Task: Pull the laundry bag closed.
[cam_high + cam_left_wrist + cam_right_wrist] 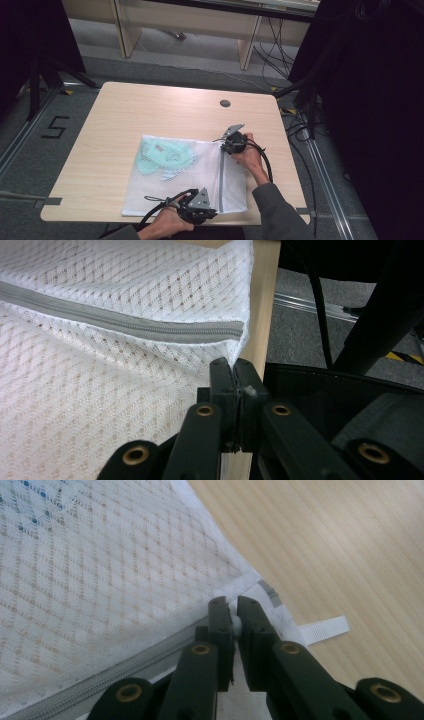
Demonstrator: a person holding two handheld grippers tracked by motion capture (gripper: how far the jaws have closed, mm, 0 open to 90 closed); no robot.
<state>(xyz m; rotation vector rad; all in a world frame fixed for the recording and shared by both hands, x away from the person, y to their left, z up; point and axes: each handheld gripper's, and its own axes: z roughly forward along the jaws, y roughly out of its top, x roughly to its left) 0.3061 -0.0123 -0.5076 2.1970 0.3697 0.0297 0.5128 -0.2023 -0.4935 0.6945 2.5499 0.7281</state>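
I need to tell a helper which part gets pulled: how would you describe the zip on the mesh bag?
On the wooden table lies a white mesh bag. Near its right edge, a grey zip runs from the right gripper to the left gripper. It is the bag's only grey stripe; the green cloth is inside, further left.

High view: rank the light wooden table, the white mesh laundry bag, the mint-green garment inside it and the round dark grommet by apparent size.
1. Light wooden table
2. White mesh laundry bag, covering part of the tabletop
3. Mint-green garment, seen through the mesh
4. Round dark grommet, far smallest; it lies farther from the camera, but that does not change its rank.
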